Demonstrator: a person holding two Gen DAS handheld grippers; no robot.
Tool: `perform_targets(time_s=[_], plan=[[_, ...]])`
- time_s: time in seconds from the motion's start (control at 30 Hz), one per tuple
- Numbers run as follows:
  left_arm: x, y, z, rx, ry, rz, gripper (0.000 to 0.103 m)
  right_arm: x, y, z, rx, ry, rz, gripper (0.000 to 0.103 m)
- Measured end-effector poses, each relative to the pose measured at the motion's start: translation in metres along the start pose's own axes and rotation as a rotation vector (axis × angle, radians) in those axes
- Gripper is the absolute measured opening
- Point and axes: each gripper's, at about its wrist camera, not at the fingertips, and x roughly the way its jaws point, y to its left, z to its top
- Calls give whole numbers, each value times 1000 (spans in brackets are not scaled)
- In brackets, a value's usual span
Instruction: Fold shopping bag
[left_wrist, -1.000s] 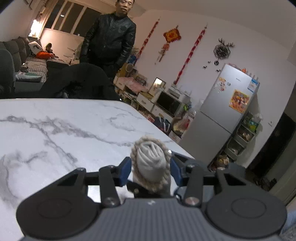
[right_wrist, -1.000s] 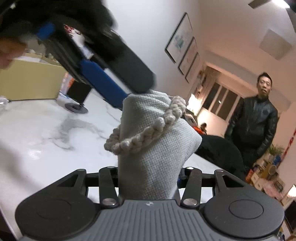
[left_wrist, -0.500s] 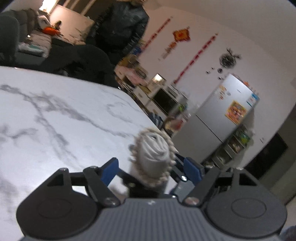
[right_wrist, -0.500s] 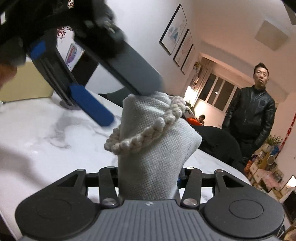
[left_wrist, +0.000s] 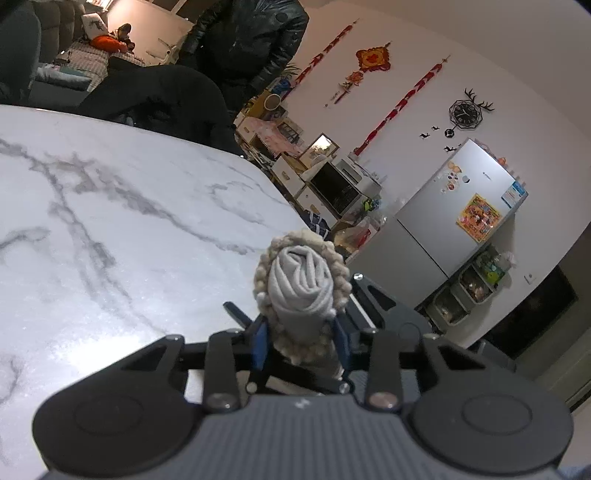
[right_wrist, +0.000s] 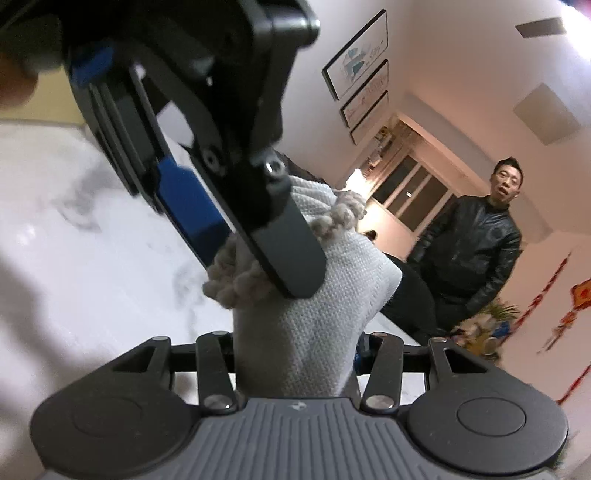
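Both your grippers, left (left_wrist: 301, 341) and right (right_wrist: 295, 354), pinch the rolled bag (left_wrist: 299, 284) between their fingers; loosening either may slip the rope handle (right_wrist: 236, 284).

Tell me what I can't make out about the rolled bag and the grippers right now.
- Right wrist view: the left gripper covers the upper part of the rolled bag; its far end is hidden.
- Right wrist view: the bag hides the right gripper fingertips.
- Left wrist view: the bag's lower part is behind the left gripper body.
- Both views: whether the rope handle is tied.
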Motion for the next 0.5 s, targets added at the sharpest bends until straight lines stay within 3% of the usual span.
perform_targets(time_s=[0.23,0.4,0.5], plan=[[10,-1,-1,7,12,13,25,5,-8,-10,-27,37,-7,46],[1,-1,-1,4,-2,23,10,8,-12,-17,-20,65,-2,45],[-4,3,3,3,-22,45,9,10,-14,-21,-20,80,-8,45]])
